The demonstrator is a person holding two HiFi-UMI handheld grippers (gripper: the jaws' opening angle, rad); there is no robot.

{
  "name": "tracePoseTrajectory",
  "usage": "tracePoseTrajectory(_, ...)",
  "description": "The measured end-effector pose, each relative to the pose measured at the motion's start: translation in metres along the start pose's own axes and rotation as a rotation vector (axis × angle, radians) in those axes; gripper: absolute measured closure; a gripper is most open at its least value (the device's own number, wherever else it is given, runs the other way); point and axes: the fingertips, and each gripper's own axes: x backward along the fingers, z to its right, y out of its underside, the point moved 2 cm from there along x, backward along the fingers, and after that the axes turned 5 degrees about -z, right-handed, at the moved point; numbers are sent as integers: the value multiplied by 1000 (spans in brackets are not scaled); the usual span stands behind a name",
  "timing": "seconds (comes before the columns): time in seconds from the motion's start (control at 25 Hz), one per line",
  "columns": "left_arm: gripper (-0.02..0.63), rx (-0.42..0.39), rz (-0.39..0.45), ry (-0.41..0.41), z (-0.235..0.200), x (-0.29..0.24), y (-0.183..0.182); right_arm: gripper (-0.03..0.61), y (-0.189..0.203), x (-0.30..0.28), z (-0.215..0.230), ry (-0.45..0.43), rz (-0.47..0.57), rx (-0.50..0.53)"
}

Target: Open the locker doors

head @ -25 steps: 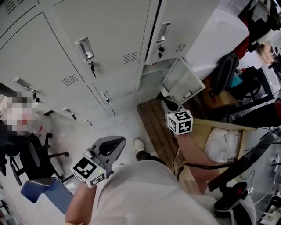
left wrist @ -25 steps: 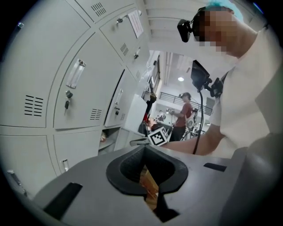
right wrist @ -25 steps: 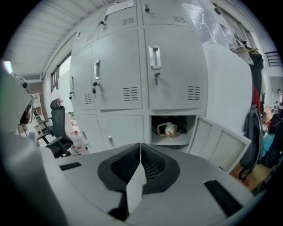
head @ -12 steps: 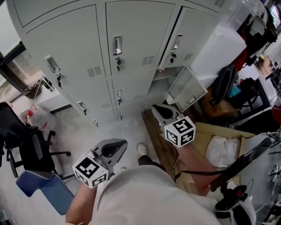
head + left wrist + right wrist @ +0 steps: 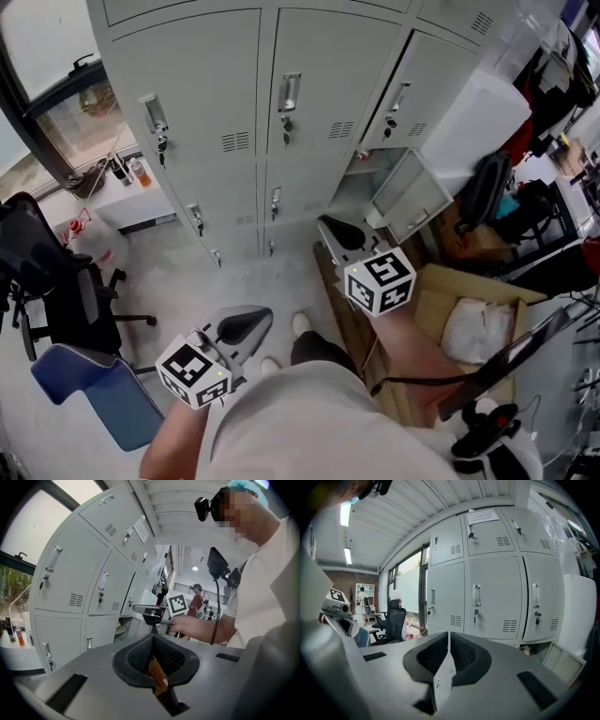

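Locker bank [image 5: 319, 66] is seen ahead, with its upper doors closed. One lower door [image 5: 405, 195] in the right column is hung open. Right gripper [image 5: 336, 231] is aimed at the middle column, its fingers pressed together on nothing, well apart from the door handle [image 5: 476, 595]. Left gripper [image 5: 241, 326] is likewise closed and empty, with the lockers off to its left.

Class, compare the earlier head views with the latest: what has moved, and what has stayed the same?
The right gripper has lifted away from the open lower locker door, towards the camera, jaws shut and empty. The view has swung to face the lockers squarely. Nothing was grasped or released. The left gripper stays low, jaws shut; the other doors stay closed.
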Motion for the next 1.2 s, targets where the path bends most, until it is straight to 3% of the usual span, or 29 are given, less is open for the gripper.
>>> tracePoseTrajectory(0.4,604,-7,47,-130,-20,15,-23,554,-86,-82,34,15,135,58)
tracePoseTrajectory(0.48,603,-6,48,-153,-26,17,-29,530,-99,-104,48,21,146,48)
tracePoseTrajectory(0.52,603,-3,50,-166,-30,18,-32,486,-105,-115,54,19,151,35)
tracePoseTrajectory(0.8,603,26,53,-236,-56,19,-42,457,-134,-171,85,59,179,16)
tracePoseTrajectory(1.2,603,51,53,-277,-77,18,-46,437,-153,-201,102,119,215,-10)
